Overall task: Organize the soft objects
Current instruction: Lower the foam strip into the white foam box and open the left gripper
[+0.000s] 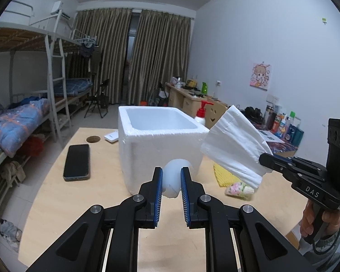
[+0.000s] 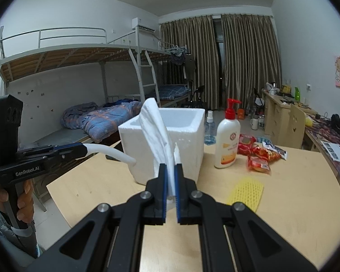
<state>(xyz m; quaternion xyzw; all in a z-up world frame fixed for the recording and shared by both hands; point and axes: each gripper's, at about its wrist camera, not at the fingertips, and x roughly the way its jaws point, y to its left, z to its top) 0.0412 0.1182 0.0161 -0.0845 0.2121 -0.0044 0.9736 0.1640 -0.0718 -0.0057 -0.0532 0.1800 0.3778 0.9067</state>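
A white foam box (image 1: 161, 140) stands open on the wooden table (image 1: 97, 204); it also shows in the right wrist view (image 2: 183, 140). My left gripper (image 1: 171, 181) is shut on a white foam piece (image 1: 173, 179), held in front of the box; in the right wrist view this piece (image 2: 111, 153) looks like a curved strip. My right gripper (image 2: 170, 176) is shut on a folded white tissue (image 2: 157, 131), held up near the box; the tissue also shows in the left wrist view (image 1: 235, 145).
A yellow net sleeve (image 2: 247, 192) and a small floral cloth (image 1: 239, 189) lie on the table. A black phone (image 1: 77, 162) lies left of the box. A lotion bottle (image 2: 227, 138), a spray bottle (image 2: 209, 128) and red snack packs (image 2: 258, 156) stand behind.
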